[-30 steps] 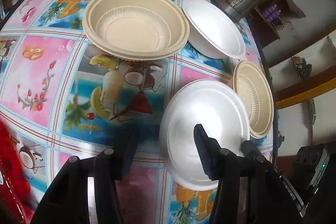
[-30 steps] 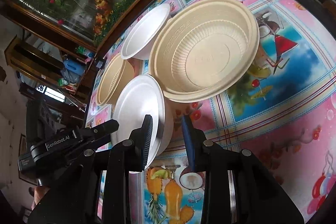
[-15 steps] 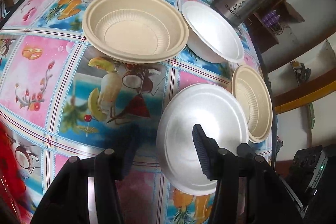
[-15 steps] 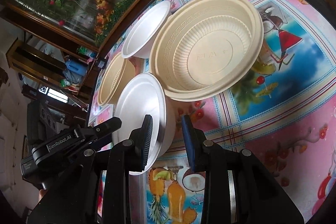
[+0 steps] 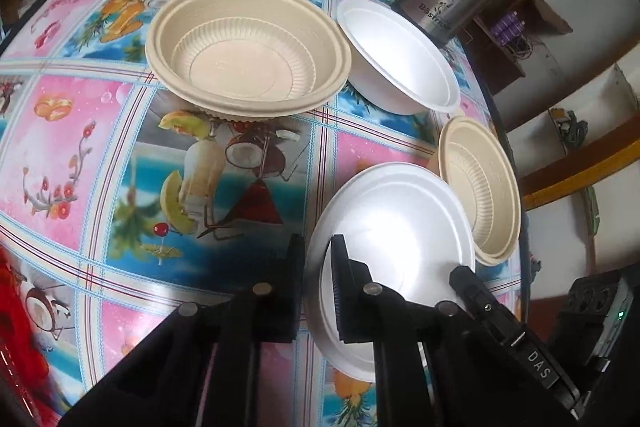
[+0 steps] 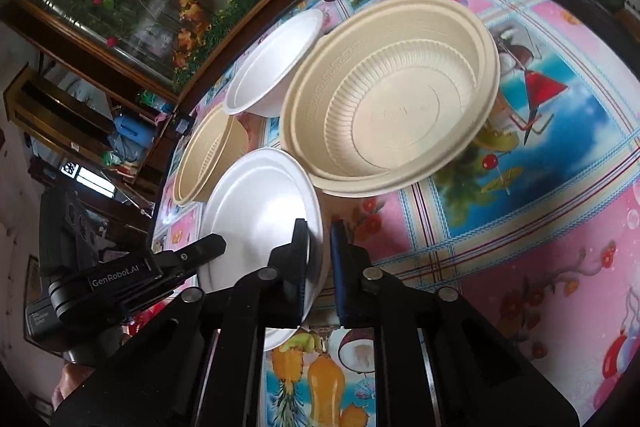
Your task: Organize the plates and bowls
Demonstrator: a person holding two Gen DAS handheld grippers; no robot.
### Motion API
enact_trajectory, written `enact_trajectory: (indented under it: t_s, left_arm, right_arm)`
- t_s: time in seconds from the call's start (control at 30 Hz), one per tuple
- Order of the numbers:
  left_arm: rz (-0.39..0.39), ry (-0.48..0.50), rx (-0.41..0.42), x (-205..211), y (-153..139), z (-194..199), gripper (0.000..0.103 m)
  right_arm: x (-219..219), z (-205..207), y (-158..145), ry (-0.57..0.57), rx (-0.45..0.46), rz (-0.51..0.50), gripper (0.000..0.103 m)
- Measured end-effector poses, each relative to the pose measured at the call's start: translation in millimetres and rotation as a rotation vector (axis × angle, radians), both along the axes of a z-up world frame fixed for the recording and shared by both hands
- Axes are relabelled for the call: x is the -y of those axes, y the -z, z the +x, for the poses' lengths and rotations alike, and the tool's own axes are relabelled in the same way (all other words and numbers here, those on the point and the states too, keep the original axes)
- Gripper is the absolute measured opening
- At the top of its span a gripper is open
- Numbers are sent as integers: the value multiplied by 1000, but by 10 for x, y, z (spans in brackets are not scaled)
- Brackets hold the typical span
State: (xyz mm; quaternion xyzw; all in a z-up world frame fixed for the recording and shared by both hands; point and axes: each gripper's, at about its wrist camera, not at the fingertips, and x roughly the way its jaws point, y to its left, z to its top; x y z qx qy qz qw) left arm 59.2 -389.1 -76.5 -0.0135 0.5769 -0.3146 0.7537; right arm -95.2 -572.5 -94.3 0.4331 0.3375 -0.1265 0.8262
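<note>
Both tongs just closed, left tongs [image 5: 318,259] and right tongs [image 6: 320,243] pinching white plate [image 5: 394,227] rim

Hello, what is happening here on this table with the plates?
A person holds a gripper in each hand. Both have just been closing on the rim of the same white plate: the left gripper on one side, the right gripper on the other. The large beige bowl, white bowl and small beige bowl sit untouched on the tablecloth.

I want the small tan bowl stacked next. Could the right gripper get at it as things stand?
Probably not: the right gripper is shut on the white plate's rim, and the small tan bowl sits beyond that plate.
</note>
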Motion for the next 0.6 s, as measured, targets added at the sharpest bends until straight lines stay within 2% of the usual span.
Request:
enact_trajectory:
  t_s: [0.37, 0.6]
  left_arm:
    - [16, -4, 47, -123, -52, -74, 10]
    - [29, -14, 93, -403, -186, -186, 10]
  right_arm:
    - [-119, 5, 69, -34, 3, 33, 7]
    - [-327, -21, 100, -48, -14, 111, 7]
